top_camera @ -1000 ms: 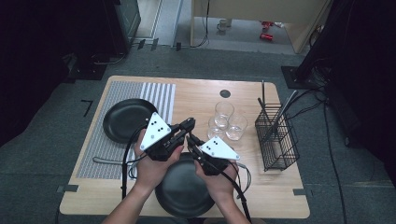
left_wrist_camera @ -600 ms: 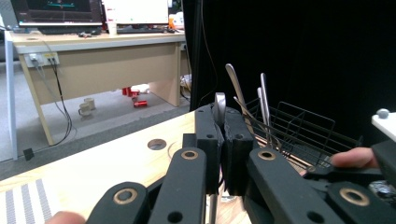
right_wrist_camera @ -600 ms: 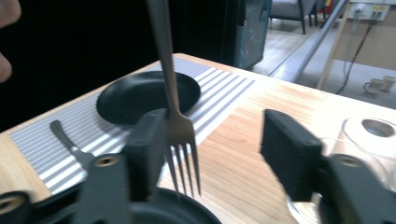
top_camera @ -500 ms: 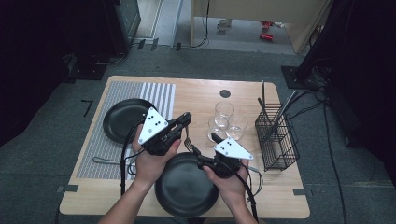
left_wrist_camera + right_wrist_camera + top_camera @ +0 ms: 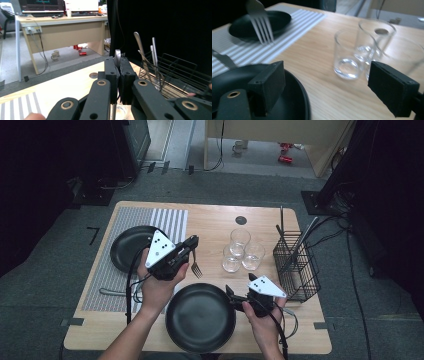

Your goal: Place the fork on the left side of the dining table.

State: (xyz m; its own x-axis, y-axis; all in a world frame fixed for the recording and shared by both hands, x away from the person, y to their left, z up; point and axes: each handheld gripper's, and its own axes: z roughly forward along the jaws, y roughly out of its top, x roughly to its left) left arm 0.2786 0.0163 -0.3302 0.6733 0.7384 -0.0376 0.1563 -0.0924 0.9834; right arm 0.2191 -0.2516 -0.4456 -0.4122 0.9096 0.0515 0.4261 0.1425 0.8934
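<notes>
My left gripper (image 5: 193,242) hovers over the middle of the table, shut on the handle of a silver fork (image 5: 196,269) whose tines hang down. In the left gripper view the jaws (image 5: 119,65) pinch the fork handle (image 5: 117,55). My right gripper (image 5: 230,294) is low at the right rim of the near black plate (image 5: 200,320). Its jaws have just been opening and now stand wide apart (image 5: 329,85) with nothing gripped; the left one is over the plate rim (image 5: 298,92). The fork (image 5: 262,27) hangs ahead on the left.
Three clear glasses (image 5: 240,251) stand just beyond the right gripper. A black wire basket (image 5: 297,265) with utensils sits at the right edge. A second black plate (image 5: 127,247) and a utensil (image 5: 112,291) lie on the striped placemat (image 5: 170,220) at the left.
The right gripper has let go near the fork, opened, and dropped back toward me to the near plate's right rim. The left gripper has stayed put, holding the fork.
</notes>
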